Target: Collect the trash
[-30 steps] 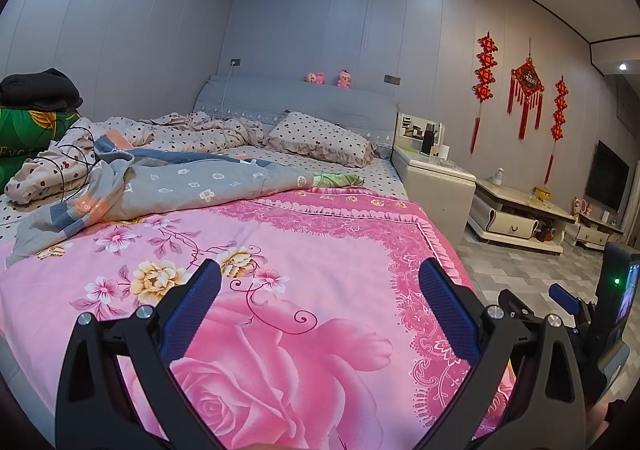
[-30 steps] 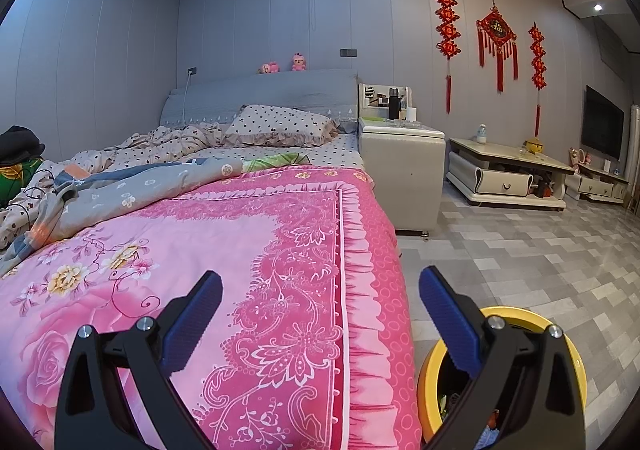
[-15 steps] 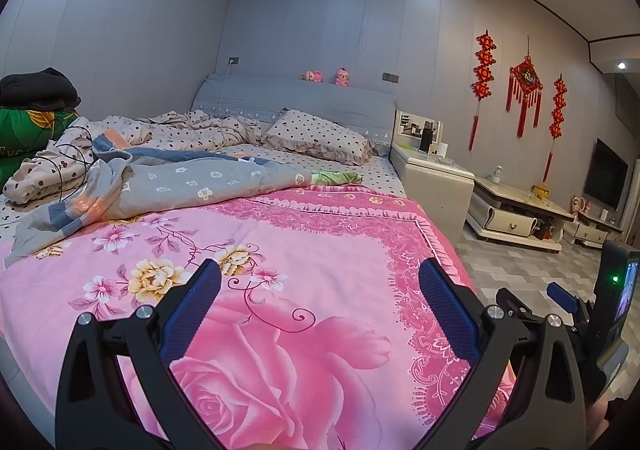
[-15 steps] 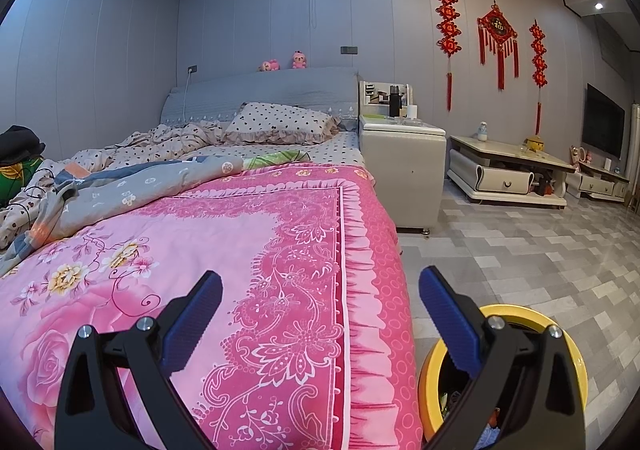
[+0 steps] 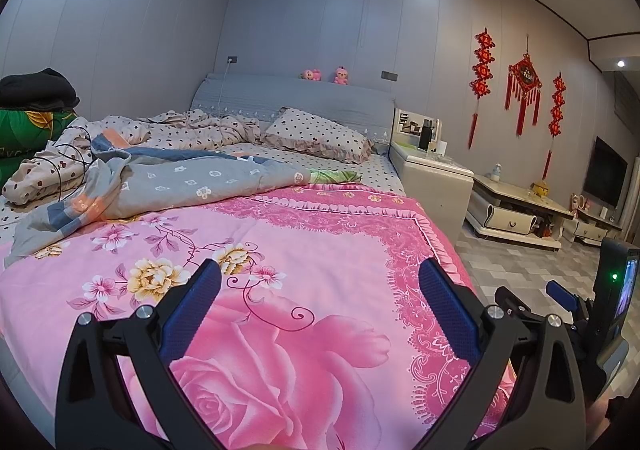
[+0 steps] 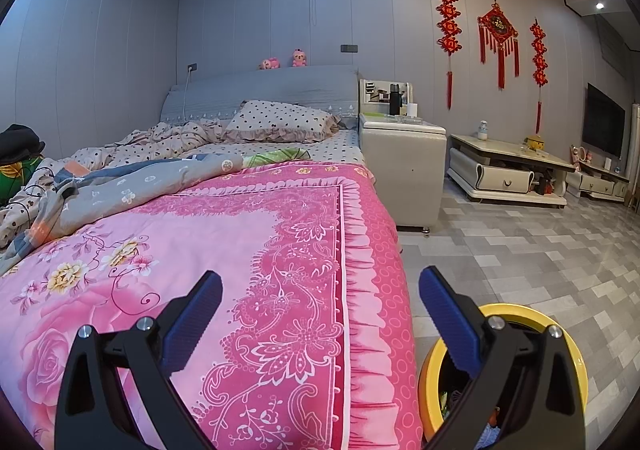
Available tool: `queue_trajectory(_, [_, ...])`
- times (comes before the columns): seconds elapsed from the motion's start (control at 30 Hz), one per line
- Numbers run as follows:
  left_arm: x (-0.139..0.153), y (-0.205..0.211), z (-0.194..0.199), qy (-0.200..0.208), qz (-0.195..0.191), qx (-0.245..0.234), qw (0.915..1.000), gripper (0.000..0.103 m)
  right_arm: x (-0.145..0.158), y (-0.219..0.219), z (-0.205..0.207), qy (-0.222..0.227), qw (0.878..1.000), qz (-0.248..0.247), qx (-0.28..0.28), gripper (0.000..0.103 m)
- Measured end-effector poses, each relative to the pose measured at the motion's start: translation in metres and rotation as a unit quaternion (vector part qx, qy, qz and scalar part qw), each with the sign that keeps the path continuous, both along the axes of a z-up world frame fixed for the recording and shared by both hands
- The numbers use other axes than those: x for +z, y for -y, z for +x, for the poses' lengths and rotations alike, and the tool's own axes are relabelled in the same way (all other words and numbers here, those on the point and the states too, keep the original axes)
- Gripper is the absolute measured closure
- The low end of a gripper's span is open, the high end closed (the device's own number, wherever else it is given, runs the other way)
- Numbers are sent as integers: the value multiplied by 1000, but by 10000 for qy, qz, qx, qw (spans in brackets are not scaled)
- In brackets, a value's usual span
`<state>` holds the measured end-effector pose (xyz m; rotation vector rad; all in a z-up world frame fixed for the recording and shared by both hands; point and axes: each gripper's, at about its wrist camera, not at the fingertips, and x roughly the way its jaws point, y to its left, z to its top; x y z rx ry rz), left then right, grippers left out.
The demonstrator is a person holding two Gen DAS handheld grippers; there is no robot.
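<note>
Seen from the left wrist, a stack of folded bedding [image 5: 30, 118] sits at nine o'clock against the wall. Right of it, a grey blanket [image 5: 168, 182] lies crumpled across the pink floral quilt [image 5: 320, 270], with a small green wrapper [image 5: 334, 175] at its far end, about twelve o'clock, just below the spotted pillow [image 5: 316, 134]. The left gripper [image 5: 320, 302] hangs over the quilt at six o'clock, its blue fingers [image 5: 192, 310] spread wide with nothing between them. At three o'clock stand a pale nightstand [image 5: 436, 182] and a low cabinet [image 5: 516, 210].

From the right wrist, the same wrapper [image 6: 276, 157] lies at eleven o'clock on the bed. The right gripper [image 6: 320, 302] hovers over the quilt's frilled edge [image 6: 368, 290], likewise wide apart and empty. At five o'clock, on the tiled floor [image 6: 540, 250] just beside the bed, stands a yellow bin [image 6: 576, 350] with scraps inside, partly hidden behind the right finger.
</note>
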<state>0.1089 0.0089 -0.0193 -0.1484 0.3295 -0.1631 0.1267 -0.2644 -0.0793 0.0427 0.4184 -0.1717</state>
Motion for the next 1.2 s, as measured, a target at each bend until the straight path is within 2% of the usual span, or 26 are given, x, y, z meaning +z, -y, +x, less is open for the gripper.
queue_trajectory(0.57, [-3,1,1,-28,28,-29,10000,8,-1,1,0,-17,10000,-4,-4,8])
queue_trajectory(0.83, [-10,-6,11,-375,-217,-163,9989,8,-2,1,0,-25,10000,-8,-3,8])
queue_trajectory(1.2, [-6,-5,13,-341,-179,-179,9991,8,-2,1,0,-33,10000,-3,4,8])
